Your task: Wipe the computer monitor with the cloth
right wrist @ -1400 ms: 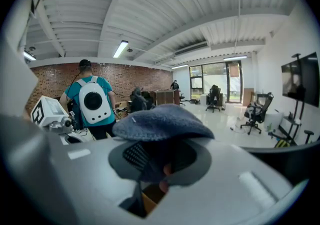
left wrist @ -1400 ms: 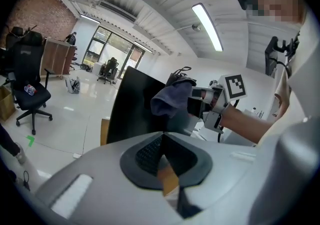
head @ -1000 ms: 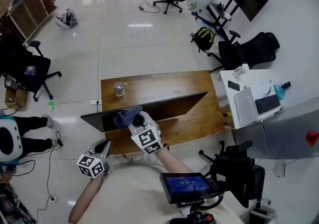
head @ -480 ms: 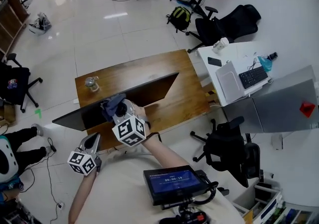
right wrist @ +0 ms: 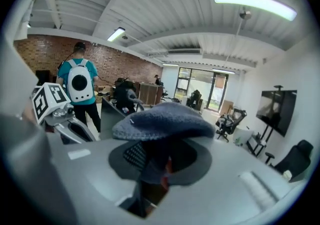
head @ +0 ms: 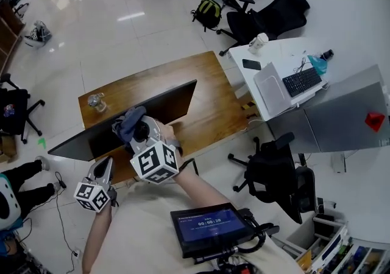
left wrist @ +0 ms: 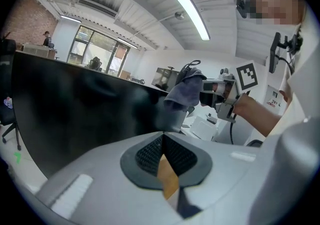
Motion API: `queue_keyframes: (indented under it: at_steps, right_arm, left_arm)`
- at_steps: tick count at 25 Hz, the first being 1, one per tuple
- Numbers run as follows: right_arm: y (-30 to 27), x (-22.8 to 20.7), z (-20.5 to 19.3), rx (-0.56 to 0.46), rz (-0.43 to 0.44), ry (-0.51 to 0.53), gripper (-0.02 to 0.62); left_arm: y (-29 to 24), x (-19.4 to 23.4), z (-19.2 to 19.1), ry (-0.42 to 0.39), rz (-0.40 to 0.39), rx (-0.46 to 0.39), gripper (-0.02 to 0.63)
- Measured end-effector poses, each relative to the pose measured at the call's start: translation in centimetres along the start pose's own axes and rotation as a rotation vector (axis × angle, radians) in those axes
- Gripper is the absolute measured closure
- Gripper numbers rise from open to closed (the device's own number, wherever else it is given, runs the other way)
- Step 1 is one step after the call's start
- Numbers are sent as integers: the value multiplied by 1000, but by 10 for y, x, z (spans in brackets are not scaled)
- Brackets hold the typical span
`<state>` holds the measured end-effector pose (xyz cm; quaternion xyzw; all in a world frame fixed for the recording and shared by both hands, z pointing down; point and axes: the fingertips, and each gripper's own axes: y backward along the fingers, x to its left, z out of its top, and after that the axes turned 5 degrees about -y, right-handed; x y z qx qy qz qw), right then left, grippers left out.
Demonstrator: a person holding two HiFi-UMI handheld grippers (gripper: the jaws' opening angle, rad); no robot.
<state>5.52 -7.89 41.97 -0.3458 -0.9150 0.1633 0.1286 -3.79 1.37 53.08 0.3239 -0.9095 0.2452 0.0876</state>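
A black monitor (head: 164,101) stands on the wooden desk (head: 210,108), seen edge-on from above. Its dark screen (left wrist: 75,114) fills the left of the left gripper view. My right gripper (head: 139,130) is shut on a blue-grey cloth (head: 127,122) and holds it against the screen side of the monitor near its top edge. In the right gripper view the cloth (right wrist: 165,119) bulges over the jaws. The left gripper view shows the same cloth (left wrist: 186,89) in the right gripper (left wrist: 220,91). My left gripper (head: 103,172) hangs below the desk's near edge, shut and empty.
A glass jar (head: 95,101) stands on the desk behind the monitor. A white table (head: 268,53) with a laptop (head: 273,95) and keyboard is at the right, with a black office chair (head: 274,175) beside it. A person with a backpack (right wrist: 80,86) stands beyond.
The head camera has swung, so the desk sits further left and higher. The right gripper and its cloth have slid a little to the right along the monitor's top. The left gripper stays low.
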Motion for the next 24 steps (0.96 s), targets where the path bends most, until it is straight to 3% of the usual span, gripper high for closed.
queue_keyframes:
  at_steps: [15, 24]
  right_arm:
    - [-16, 52, 30, -49, 303, 201, 515]
    - [-31, 68, 28, -54, 396, 261, 515]
  left_arm:
    - [-21, -22, 7, 8, 123, -105, 611]
    - [6, 11, 0, 118, 239, -177, 609]
